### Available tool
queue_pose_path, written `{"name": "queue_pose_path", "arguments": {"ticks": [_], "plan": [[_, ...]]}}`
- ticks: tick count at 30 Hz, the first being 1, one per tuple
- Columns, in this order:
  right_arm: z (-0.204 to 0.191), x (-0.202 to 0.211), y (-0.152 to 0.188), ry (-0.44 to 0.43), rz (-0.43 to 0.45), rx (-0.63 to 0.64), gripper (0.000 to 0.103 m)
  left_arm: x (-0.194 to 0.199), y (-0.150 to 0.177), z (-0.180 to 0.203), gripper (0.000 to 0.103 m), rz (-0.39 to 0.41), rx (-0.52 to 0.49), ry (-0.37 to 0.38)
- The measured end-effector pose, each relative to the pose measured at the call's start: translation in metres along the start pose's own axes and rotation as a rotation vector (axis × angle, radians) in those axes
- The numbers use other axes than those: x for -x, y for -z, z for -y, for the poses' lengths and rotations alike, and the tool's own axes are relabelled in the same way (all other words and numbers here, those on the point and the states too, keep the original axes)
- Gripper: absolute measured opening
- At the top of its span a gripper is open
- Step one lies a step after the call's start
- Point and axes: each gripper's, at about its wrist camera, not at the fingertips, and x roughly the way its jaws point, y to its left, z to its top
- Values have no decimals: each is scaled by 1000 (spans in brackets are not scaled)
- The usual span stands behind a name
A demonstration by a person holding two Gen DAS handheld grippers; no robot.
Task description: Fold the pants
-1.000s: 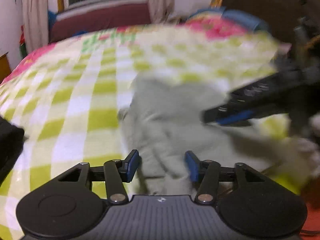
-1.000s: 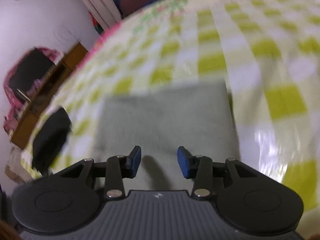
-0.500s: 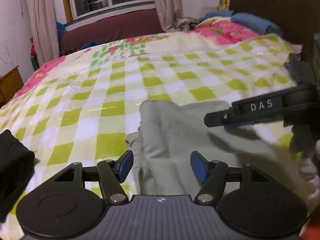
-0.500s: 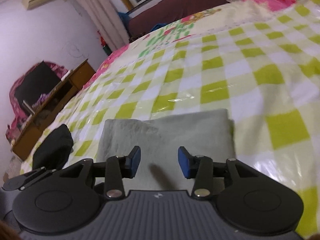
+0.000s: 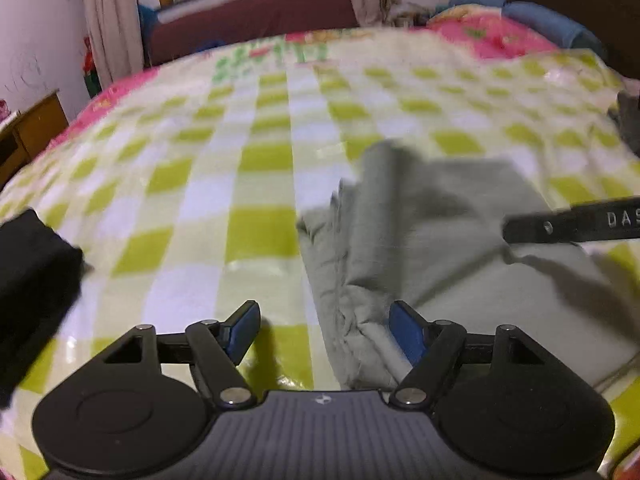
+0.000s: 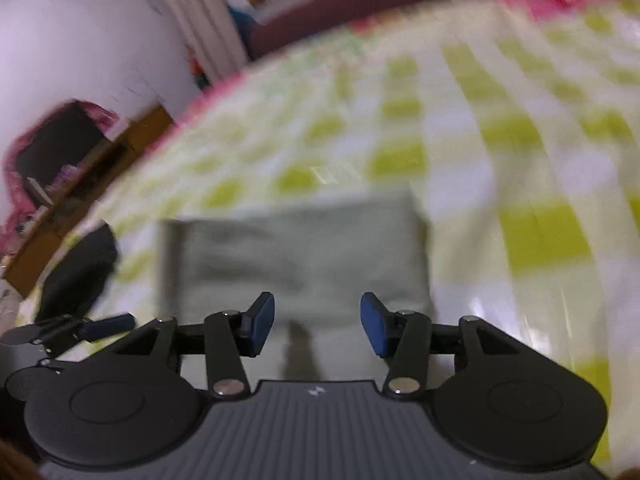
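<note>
Two grippers are up over the bed (image 5: 260,160), and both have their fingers wide apart with nothing between them. I see the grey-green pants (image 5: 432,232) lying on the checked bed cover, already folded into a thick, short pad.

From my left gripper (image 5: 324,330), the pants lie ahead and a bit to the right. Their bunched, wrinkly edge runs away from me, starting just by my right blue finger pad (image 5: 404,332). My left pad sits over bare cover, so this gripper is straddling that messy edge.

From my right gripper (image 6: 318,328), the pants (image 6: 296,256) lie straight ahead, with the long side running left to right. The pad of cloth reaches right under my fingers. This view is blurry, so I cannot tell the folds well.

I think the right gripper is nearer the flat middle, and the left is nearer the loose edge. A black bundle (image 5: 32,276) lies well off to the left.
</note>
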Motion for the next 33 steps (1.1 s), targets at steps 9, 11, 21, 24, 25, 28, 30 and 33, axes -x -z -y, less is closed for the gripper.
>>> {"name": "queue_pose_path", "arguments": {"ticks": [9,11,21,24,25,28,30,33], "plan": [[9,35,8,15,71,-41,50,23,-13,0,90,72,13,-13],[14,35,12,34,58,-64,52,19,-19,8,90,89,-4,-10],[21,29,23,13,29,-78,52,-12,-26,-15,90,61,7,-104],[25,28,24,-9,36,-90,52,-5,-21,-25,90,49,30,-147],[26,28,24,-16,39,-92,52,-4,-19,-26,90,42,29,-156],[27,28,23,-25,44,-94,52,7,-16,-27,90,59,43,-167],[25,28,23,-24,45,-84,53,18,-17,-23,90,92,56,-161],[24,25,23,-26,39,-71,54,26,-19,-13,90,111,35,-127]]}}
